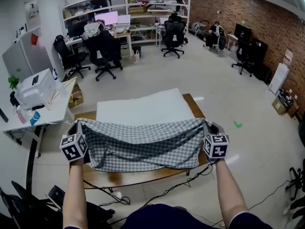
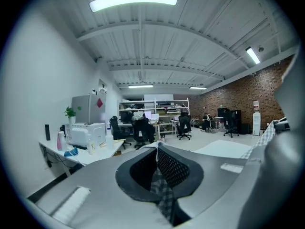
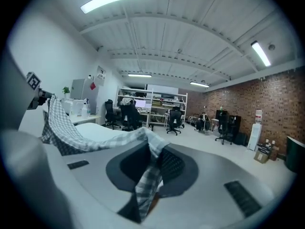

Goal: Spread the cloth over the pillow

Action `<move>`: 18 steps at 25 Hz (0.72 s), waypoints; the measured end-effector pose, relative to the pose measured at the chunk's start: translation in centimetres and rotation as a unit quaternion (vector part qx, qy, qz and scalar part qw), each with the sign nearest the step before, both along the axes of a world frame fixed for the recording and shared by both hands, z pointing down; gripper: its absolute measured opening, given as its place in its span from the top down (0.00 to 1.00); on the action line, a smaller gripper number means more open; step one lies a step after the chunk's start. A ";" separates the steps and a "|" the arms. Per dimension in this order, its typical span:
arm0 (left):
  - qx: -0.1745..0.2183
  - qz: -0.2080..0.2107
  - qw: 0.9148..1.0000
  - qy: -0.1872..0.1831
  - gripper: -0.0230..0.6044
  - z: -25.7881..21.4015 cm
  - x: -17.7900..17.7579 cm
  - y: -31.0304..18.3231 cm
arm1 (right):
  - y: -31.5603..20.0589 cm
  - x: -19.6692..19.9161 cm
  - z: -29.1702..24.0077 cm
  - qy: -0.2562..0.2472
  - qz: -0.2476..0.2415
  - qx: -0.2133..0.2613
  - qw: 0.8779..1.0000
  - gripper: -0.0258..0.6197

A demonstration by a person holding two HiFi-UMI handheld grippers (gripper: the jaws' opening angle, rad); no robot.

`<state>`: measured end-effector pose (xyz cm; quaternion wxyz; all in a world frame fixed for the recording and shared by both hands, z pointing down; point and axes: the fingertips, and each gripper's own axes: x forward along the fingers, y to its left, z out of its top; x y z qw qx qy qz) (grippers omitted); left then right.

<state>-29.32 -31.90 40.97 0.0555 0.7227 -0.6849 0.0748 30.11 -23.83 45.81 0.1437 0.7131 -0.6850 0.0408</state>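
A grey-and-white checked cloth (image 1: 143, 144) hangs stretched between my two grippers above the near side of a wooden table (image 1: 143, 177). The left gripper (image 1: 76, 127) is shut on the cloth's left corner and the right gripper (image 1: 213, 128) on its right corner. A white pillow (image 1: 143, 109) lies flat on the table just beyond the cloth, uncovered. In the left gripper view the left gripper (image 2: 156, 149) pinches a fold of cloth (image 2: 164, 194). In the right gripper view the right gripper (image 3: 151, 151) clamps the cloth (image 3: 147, 182), which trails left over the pillow (image 3: 102, 131).
A white desk with a printer (image 1: 35, 87) stands close at the table's left. Black office chairs (image 1: 102, 51) and shelving stand further back. Cables (image 1: 157, 194) run over the floor near my feet. A brick wall (image 1: 257, 18) closes the right side.
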 end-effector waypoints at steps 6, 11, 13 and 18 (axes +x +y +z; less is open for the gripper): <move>0.022 -0.014 1.000 -0.003 0.95 -2.8 -1.5 0.5 | -1.0 1.5 -4.2 0.014 -0.007 0.029 0.999 0.88; 0.031 -0.023 0.999 -0.004 0.95 -4.8 -3.1 1.3 | -1.6 2.1 -7.6 0.023 -0.024 0.048 0.998 0.88; 0.032 -0.019 0.999 -0.004 0.95 -5.7 -3.3 1.5 | -1.8 2.2 -9.1 0.029 -0.031 0.056 0.997 0.88; 0.040 -0.005 0.999 -0.004 0.95 -8.1 -3.0 2.4 | -1.7 2.8 -12.7 0.043 -0.041 0.080 0.995 0.88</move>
